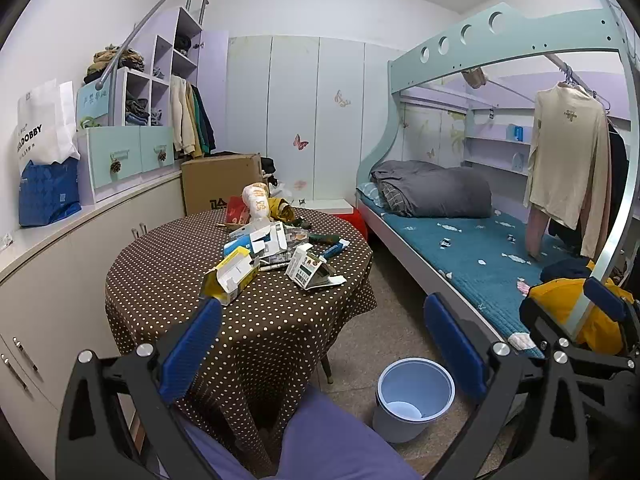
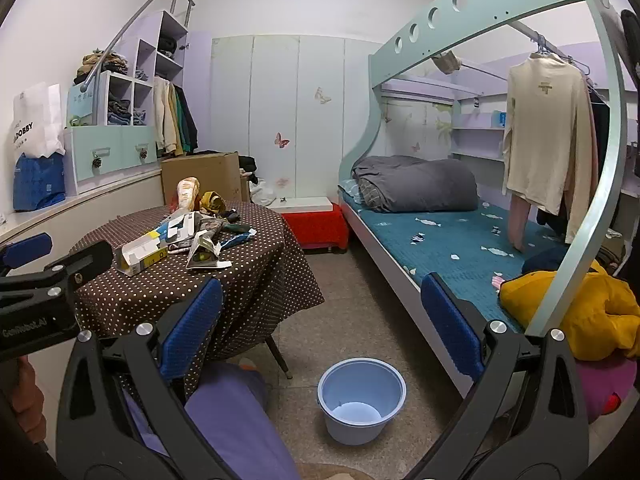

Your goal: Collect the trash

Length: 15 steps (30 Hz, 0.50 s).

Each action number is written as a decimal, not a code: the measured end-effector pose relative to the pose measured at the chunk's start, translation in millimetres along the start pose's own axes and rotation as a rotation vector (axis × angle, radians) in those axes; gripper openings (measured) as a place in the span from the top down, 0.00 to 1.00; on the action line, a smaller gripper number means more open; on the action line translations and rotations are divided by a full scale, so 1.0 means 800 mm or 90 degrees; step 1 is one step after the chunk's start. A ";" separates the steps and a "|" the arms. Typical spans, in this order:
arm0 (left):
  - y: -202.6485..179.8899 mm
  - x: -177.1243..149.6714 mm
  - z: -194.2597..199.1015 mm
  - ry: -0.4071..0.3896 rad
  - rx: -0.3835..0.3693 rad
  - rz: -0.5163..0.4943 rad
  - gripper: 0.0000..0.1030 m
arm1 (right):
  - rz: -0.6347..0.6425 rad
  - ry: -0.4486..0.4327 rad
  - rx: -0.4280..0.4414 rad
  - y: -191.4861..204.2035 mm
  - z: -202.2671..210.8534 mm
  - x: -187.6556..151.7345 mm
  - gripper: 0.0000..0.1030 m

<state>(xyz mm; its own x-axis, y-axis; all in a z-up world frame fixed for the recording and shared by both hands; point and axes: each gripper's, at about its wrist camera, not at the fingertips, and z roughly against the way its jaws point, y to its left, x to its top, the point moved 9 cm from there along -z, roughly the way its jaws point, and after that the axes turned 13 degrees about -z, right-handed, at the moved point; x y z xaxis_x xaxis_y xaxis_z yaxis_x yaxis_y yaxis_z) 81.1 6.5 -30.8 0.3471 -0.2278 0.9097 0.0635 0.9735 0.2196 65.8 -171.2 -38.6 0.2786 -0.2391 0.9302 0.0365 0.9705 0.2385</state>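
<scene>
1. Left wrist view shows the left gripper [image 1: 322, 344] with its fingers spread wide and nothing between them, hanging over the near edge of the table [image 1: 168, 264]. The right gripper [image 2: 322, 328] is just as wide open and empty, held over the floor between the table and the bed [image 2: 460, 248].
2. The trash [image 1: 276, 248] lies in a loose heap on the far half of the table: opened cartons, wrappers, a crumpled paper bag. The bin [image 1: 416, 400] stands on the floor to the right of the table, near the person's knee [image 1: 332, 436], and looks empty.
3. The yellow carton [image 1: 232, 276] is nearest and its flaps stand open. A grip on one flap alone could let the carton swing and drop short of the bin.
4. The pieces overlap. Lifting one could drag its neighbours toward the table's right edge and spill them on the floor.
5. The dotted cloth hangs loose over the table. A finger pressed too low could pinch the cloth with the trash and pull the whole heap along.
6. The bin is light-looking and free on the floor. A knock from the right gripper or the knee could tip it.
7. The two grippers are close side by side, so reaching together risks a collision.
</scene>
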 end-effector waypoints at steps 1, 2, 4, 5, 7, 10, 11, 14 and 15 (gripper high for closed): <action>0.000 0.000 0.000 0.001 0.000 -0.001 0.04 | 0.001 0.001 0.000 0.001 0.000 0.000 0.05; 0.000 -0.001 -0.001 0.002 0.000 -0.002 0.04 | 0.001 0.001 0.000 0.001 0.000 -0.001 0.05; -0.001 -0.002 -0.002 0.005 0.002 -0.002 0.04 | 0.000 0.000 -0.001 0.001 0.000 -0.001 0.05; -0.001 -0.001 -0.003 0.007 0.002 -0.002 0.04 | -0.001 -0.002 -0.002 0.001 0.001 0.000 0.05; 0.000 -0.003 -0.004 0.009 0.000 0.000 0.04 | -0.003 -0.001 -0.001 0.001 0.000 0.000 0.05; -0.001 -0.004 -0.007 0.014 0.000 -0.003 0.04 | -0.004 0.003 -0.002 0.001 -0.002 -0.001 0.05; -0.001 -0.005 -0.007 0.015 0.001 -0.003 0.04 | -0.005 0.004 -0.003 0.001 -0.003 -0.001 0.05; -0.002 -0.006 -0.008 0.018 -0.002 -0.003 0.04 | -0.006 0.006 -0.002 0.000 -0.004 -0.001 0.05; -0.002 -0.006 -0.008 0.018 -0.001 -0.003 0.04 | -0.006 0.006 -0.002 0.000 -0.004 -0.001 0.05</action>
<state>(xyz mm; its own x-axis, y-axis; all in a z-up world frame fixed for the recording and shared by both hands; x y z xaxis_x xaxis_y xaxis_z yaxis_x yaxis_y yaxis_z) 85.6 6.1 -38.0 0.3736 -0.2317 0.8982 0.0668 0.9725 0.2231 68.8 -170.8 -40.1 0.2876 -0.2482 0.9250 0.0422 0.9682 0.2467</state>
